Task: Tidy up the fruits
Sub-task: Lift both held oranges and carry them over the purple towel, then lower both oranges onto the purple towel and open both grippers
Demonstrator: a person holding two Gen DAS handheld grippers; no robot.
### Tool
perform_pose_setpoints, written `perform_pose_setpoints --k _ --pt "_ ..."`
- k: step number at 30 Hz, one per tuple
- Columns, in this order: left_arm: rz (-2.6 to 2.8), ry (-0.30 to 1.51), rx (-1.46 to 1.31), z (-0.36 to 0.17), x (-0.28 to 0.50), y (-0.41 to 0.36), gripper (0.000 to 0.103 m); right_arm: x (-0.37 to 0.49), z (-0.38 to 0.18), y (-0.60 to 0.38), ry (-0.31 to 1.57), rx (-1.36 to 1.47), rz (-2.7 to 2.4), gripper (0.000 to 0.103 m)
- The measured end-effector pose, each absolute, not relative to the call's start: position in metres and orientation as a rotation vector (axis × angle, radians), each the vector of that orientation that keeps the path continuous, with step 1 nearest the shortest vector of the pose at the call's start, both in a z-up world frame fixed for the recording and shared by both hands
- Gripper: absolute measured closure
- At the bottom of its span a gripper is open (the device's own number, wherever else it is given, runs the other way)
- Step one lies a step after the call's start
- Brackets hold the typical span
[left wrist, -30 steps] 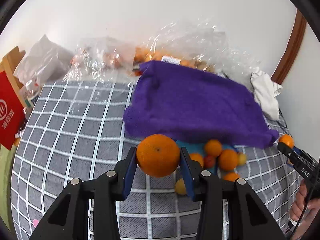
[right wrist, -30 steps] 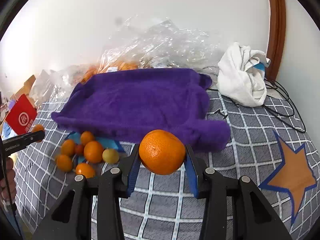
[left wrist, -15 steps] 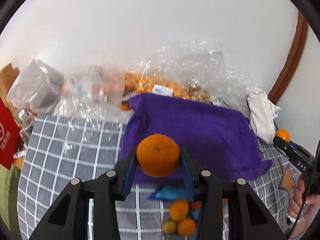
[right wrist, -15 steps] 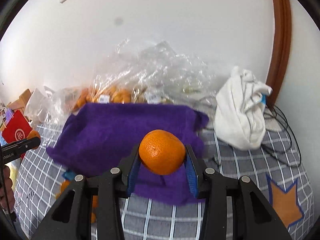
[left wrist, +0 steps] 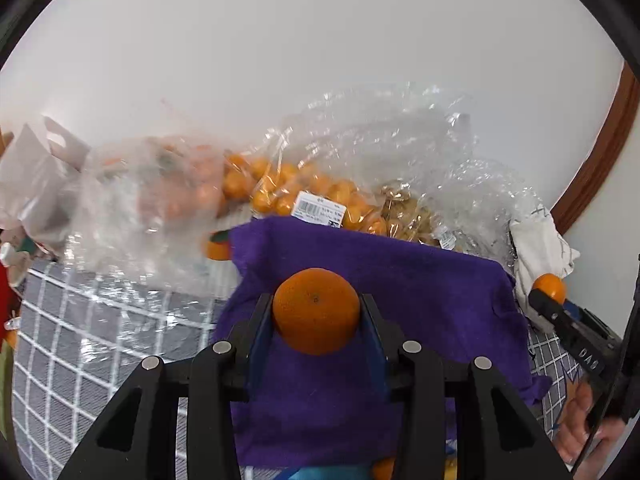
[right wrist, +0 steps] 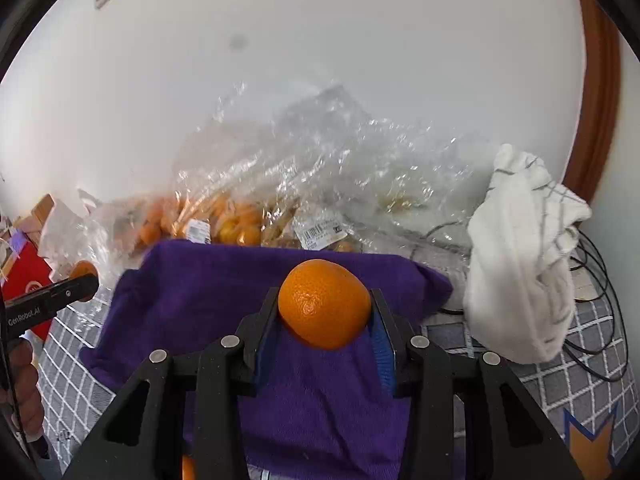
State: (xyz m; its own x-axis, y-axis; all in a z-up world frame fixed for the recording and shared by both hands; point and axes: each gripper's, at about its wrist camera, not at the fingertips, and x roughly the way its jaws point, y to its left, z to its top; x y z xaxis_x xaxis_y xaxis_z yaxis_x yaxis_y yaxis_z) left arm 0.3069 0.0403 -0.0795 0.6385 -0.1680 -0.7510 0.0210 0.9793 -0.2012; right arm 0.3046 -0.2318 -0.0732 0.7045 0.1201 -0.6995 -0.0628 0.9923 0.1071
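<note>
My left gripper (left wrist: pixel 316 316) is shut on an orange (left wrist: pixel 315 310), held in the air over a purple towel (left wrist: pixel 420 300) spread on the checked surface. My right gripper (right wrist: pixel 324 312) is shut on a second orange (right wrist: pixel 324 304), above the same purple towel (right wrist: pixel 200 292). Each gripper shows at the edge of the other's view with its fruit: the right one (left wrist: pixel 550 294) at the right edge, the left one (right wrist: pixel 82 280) at the left edge. Beyond the towel lie clear plastic bags of small oranges (left wrist: pixel 288 192). A loose orange (left wrist: pixel 382 469) peeks out below the towel's near edge.
A crumpled white cloth (right wrist: pixel 524 260) lies right of the towel, with black cables (right wrist: pixel 592 280) behind it. Crinkled clear plastic (right wrist: pixel 340 152) is piled against the white wall. A red packet (right wrist: pixel 24 276) and white bags (left wrist: pixel 36 176) stand at the left. A hand (left wrist: pixel 584 424) holds the right gripper.
Both grippers have moved forward over the purple towel toward the bags, each still clamped on its orange. The loose fruit pile has slid almost out of view at the bottom.
</note>
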Motion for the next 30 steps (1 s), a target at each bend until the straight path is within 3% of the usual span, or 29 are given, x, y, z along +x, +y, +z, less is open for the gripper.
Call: perform_pose_setpoints --k 11,26,29,30 --pt "-0.092 0.980 -0.150 -0.129 0.343 0.018 0.063 0.338 -0.135 -0.226 0.933 0.050 0.089 0.061" --pt "-0.085 1.050 -0.117 -0.158 0.350 0.009 0.063 0.342 -0.152 -0.224 0.971 0.037 0.085 0.061" --pt "-0.080 1.063 -0.107 -0.160 0.352 0.006 0.061 0.341 -0.150 -0.223 0.959 0.032 0.085 0.055" --pt "-0.080 1.067 -0.104 -0.159 0.352 0.005 0.056 0.339 -0.148 -0.223 0.953 0.031 0.087 0.048"
